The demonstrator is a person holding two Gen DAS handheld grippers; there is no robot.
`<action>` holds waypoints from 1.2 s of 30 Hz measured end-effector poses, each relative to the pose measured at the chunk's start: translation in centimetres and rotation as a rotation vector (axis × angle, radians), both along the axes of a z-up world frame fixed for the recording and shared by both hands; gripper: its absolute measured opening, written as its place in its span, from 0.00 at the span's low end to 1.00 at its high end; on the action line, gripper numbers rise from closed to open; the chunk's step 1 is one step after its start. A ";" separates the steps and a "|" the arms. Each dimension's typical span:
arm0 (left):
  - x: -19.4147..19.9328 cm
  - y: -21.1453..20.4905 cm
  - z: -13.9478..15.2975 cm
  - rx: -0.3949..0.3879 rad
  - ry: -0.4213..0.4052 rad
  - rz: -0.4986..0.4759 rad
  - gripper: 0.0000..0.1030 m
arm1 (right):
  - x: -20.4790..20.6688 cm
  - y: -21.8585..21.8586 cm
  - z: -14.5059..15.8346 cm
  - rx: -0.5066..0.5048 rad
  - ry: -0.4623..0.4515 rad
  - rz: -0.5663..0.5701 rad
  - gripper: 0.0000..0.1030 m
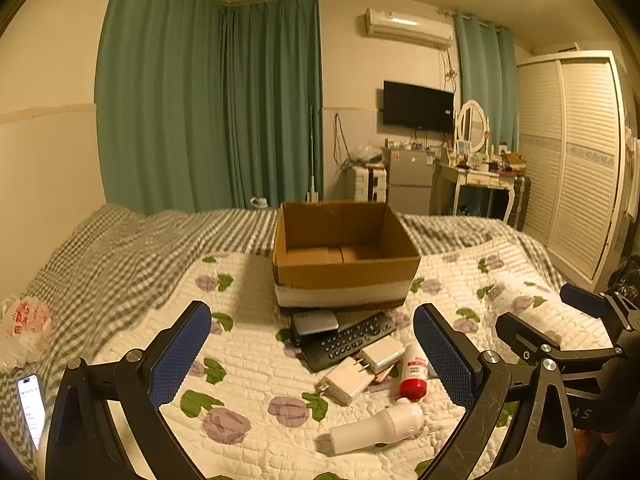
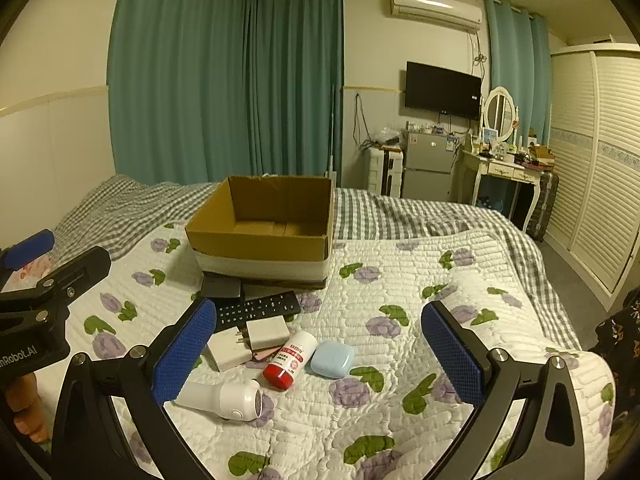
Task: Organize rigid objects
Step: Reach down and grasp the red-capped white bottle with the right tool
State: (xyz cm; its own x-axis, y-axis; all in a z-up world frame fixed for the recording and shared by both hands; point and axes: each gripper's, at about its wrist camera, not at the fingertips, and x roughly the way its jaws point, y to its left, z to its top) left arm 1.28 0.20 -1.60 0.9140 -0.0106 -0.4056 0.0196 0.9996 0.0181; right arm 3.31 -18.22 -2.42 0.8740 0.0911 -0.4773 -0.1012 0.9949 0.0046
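An open cardboard box [image 1: 344, 256] sits on the quilted floral bedspread [image 2: 420, 280], its near wall just beyond a cluster of small objects. To the right of the cluster the bedspread lies bare out to the bed's right edge, where the floor and a louvred wardrobe [image 2: 600, 160] begin; to the left it gives way to a grey checked sheet [image 1: 120, 248].

The left gripper [image 1: 312, 354] hangs above the near part of the bed with its jaws wide apart, holding nothing. Between its blue pads, farther off, lie a black remote [image 1: 344, 340], two white chargers [image 1: 346, 380], a white bottle with a red cap [image 1: 414, 372] and, nearest, a white handheld device [image 1: 376, 426] on its side.

The right gripper [image 2: 316, 356] is likewise spread wide and empty. The bottle and a pale blue case [image 2: 333, 359], just beside each other, lie between its pads; the handheld device and chargers sit close to its left pad. The remote lies just before the box.
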 end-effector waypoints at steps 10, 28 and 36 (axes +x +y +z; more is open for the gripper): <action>4.7 1.1 -5.7 0.002 0.164 0.034 1.00 | 5.3 1.6 -6.5 -0.028 0.224 0.020 0.95; 9.2 1.6 -10.4 0.055 0.362 0.051 1.00 | 14.1 4.2 -15.9 0.052 0.572 0.077 0.50; 10.7 -1.4 -11.3 0.102 0.436 -0.062 0.98 | 12.3 1.7 -12.7 0.053 0.480 0.087 0.35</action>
State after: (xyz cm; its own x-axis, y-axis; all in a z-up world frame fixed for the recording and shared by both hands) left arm 11.94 -1.24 -12.91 0.6566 0.0000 -0.7542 0.1074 0.9898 0.0935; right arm 15.58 -16.54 -15.16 0.5447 0.1896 -0.8169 -0.1582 0.9798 0.1219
